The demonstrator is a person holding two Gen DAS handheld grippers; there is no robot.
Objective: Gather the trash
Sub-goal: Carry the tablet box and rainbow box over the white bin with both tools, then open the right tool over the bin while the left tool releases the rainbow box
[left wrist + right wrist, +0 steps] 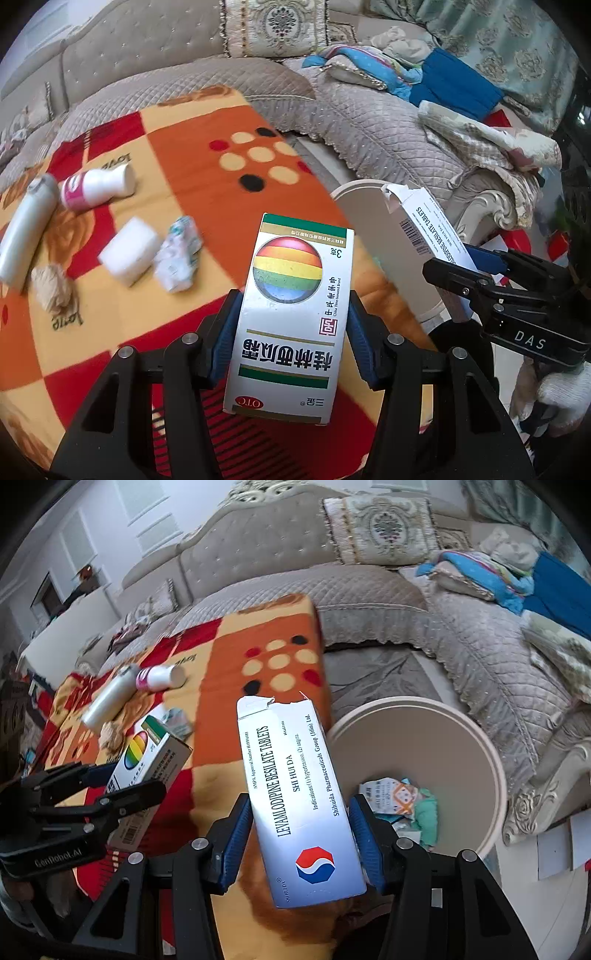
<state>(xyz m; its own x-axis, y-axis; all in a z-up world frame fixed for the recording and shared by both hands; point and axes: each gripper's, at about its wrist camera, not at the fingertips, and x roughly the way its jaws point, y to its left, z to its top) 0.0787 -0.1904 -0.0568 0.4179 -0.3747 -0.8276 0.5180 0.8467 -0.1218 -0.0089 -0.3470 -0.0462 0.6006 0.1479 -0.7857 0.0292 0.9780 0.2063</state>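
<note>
While my left gripper clamps the white rainbow-ball medicine carton, my right gripper pinches the torn white tablet box, both beside the round beige waste bin holding crumpled wrappers

Free room: bin mouth open above, only crumpled wrappers low inside; bare orange blanket between the bin and the clutter.
Obstacles: sofa close behind the bin; carved sofa leg just beside its rim.
Clutter on the blanket's far side: two bottles, foam block, crumpled papers.
</note>
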